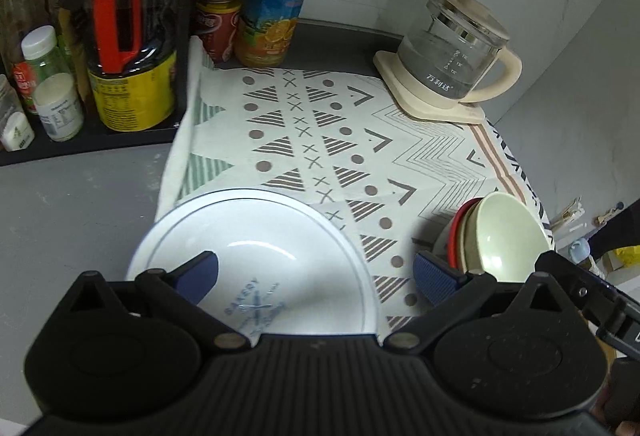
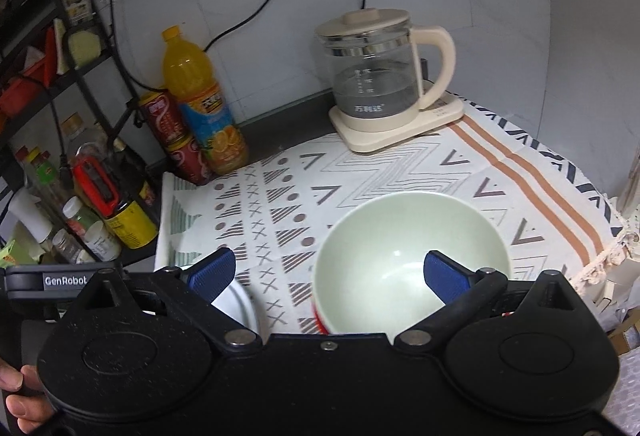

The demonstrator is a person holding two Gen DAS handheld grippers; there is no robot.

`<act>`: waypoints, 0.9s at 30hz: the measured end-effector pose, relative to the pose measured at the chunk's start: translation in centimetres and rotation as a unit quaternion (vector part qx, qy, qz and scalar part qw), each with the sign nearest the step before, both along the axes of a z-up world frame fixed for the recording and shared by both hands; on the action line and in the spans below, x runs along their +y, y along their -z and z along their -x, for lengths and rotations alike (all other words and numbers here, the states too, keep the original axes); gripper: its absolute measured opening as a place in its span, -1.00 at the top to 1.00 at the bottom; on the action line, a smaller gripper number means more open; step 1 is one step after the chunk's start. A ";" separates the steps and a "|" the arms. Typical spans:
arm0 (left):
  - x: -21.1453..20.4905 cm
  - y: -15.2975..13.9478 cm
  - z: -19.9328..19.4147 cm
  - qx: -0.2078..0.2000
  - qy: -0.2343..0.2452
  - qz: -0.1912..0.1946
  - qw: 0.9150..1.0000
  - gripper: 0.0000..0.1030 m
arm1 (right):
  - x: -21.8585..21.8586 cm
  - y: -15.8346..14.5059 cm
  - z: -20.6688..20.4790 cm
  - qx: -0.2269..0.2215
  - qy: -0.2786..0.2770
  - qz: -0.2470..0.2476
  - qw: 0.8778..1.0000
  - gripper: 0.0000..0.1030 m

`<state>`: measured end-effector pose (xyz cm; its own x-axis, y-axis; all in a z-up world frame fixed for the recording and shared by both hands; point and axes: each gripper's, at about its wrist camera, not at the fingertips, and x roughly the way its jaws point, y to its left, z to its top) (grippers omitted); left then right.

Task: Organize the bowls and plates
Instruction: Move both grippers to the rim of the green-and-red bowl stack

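Right now I have both grippers hovering low over the patterned cloth that covers the counter. My left gripper is spread wide, its blue pads well apart and holding nothing. Below it sits the white plate, thin blue ring near the rim and a printed blue emblem in the well; its left edge hangs past the cloth onto the grey counter. One pad shows over the plate's well, the other beside its right rim, and I cannot tell whether either touches it.

My right gripper is equally wide apart and empty. The pale green bowl sits upright under it, the right pad showing over its hollow. From the left wrist view that green bowl tops a nested stack, with a cream bowl and a red bowl showing beneath it at the cloth's right side. Plate and stack lie near each other but apart.

At the back, a glass kettle stands on its cream base, partly on the cloth. An orange juice bottle and two stacked red cans stand against the wall, beside a black rack crowded with bottles.
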<state>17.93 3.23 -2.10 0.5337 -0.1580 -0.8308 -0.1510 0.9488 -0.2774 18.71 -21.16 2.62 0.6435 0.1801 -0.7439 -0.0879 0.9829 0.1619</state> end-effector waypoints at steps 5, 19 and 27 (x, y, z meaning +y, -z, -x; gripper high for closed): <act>-1.7 0.1 -1.1 0.008 0.010 -0.019 1.000 -0.95 | -1.5 0.3 -0.8 0.007 0.002 0.004 1.000 -0.92; -5.7 0.9 -3.5 0.017 0.033 -0.025 0.999 -0.95 | -5.3 2.1 -2.5 0.041 0.022 -0.017 0.999 -0.91; -7.7 2.2 -4.6 0.028 0.046 -0.014 0.998 -0.93 | -7.2 3.8 -2.9 0.072 0.034 -0.028 0.996 -0.91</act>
